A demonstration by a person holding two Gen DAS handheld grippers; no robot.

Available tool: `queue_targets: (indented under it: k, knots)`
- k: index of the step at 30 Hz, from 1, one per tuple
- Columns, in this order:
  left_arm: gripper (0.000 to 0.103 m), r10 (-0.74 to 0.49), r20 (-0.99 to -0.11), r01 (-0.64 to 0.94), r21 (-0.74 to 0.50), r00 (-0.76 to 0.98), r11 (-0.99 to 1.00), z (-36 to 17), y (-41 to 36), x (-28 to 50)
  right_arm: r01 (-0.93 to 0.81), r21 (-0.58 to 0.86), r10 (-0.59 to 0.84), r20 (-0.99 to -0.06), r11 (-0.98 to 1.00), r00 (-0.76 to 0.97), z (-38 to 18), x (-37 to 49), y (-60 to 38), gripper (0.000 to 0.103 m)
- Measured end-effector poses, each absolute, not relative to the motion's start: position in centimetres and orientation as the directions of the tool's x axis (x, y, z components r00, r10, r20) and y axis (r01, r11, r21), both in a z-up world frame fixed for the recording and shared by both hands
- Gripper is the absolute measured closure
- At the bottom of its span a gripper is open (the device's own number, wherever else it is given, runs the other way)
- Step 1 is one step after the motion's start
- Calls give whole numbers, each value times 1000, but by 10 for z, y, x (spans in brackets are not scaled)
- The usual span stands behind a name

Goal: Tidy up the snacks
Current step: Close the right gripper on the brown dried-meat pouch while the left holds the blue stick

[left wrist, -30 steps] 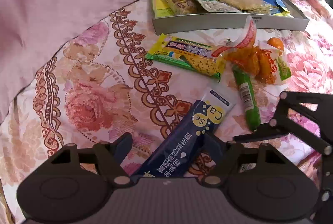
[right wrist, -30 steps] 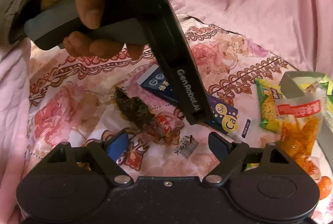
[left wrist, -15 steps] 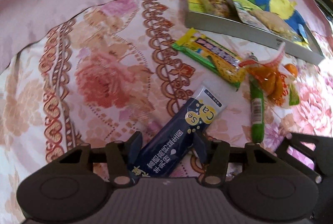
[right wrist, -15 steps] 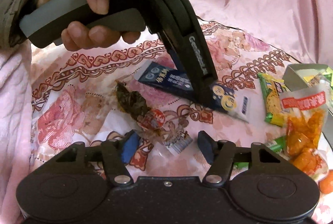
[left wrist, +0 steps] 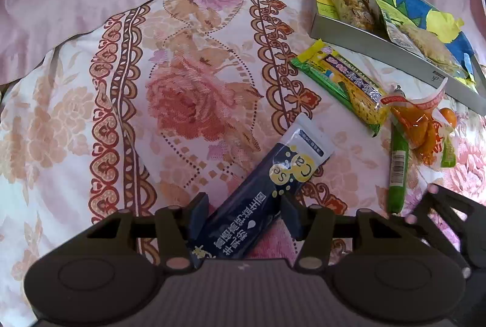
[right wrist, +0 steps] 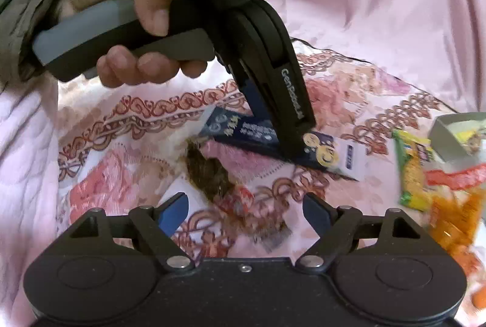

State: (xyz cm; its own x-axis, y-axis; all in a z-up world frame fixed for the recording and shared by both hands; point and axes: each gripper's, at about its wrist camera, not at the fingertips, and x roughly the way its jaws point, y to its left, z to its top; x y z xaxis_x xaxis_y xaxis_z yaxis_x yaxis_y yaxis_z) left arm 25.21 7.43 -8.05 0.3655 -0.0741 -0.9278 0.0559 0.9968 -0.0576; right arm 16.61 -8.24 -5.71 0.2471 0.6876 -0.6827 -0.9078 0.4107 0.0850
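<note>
The left gripper (left wrist: 244, 213) has its jaws set on either side of the navy sachet (left wrist: 258, 196), low in the left view; the pads look pressed to its edges, so it reads as clamped. The sachet lies slantwise on the floral cloth (left wrist: 182, 102), its white end pointing up and right.

The right gripper (right wrist: 244, 210) is opening, jaws wide apart, with a clear packet of dark snack (right wrist: 209, 172) lying loose between them, not pinched.

The sachet looks light, thin and floppy, with a slick film, so it will likely sag and slip. A grip across its middle, on the full part, should serve better than the flat seal.

Upper right sits the tray (left wrist: 379, 44), some packets already in it. Near it lie a yellow bar (left wrist: 343, 84), a green stick (left wrist: 398, 169) and an orange bag (left wrist: 416, 123).
</note>
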Motion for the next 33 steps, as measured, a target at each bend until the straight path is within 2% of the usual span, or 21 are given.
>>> queue_targets:
  k: [6, 8, 10, 13, 15, 24, 29, 32, 33]
  knots:
    - [45, -86, -926, 47, -74, 367, 996, -84, 76, 256, -924, 118, 699, -690, 365, 188, -69, 178, -64, 16]
    - [45, -93, -926, 41, -84, 366, 996, -85, 78, 257, -927, 106, 687, -703, 360, 186, -71, 178, -60, 21]
    - [45, -101, -925, 35, -94, 365, 995, -86, 79, 257, -922, 110, 683, -705, 370, 190, -70, 180, -61, 34]
    - [46, -107, -924, 31, -103, 366, 994, -85, 80, 257, -904, 117, 659, -723, 411, 206, -65, 182, -68, 48]
    - [46, -104, -924, 33, -99, 367, 995, -84, 79, 256, -890, 98, 624, -747, 445, 230, -59, 178, -76, 52]
    - [45, -69, -934, 54, -53, 350, 997, -86, 64, 246, -711, 101, 413, -866, 696, 281, -44, 153, -132, 52]
    - [46, -45, -943, 68, -24, 331, 997, -89, 45, 232, -623, 93, 358, -878, 777, 316, -35, 134, -148, 52]
    - [45, -38, -945, 122, 2, 326, 993, -89, 27, 221, -578, 105, 355, -872, 809, 338, -38, 128, -154, 45]
    - [44, -35, -946, 140, 11, 323, 990, -89, 22, 218, -570, 107, 355, -869, 815, 345, -39, 127, -154, 39]
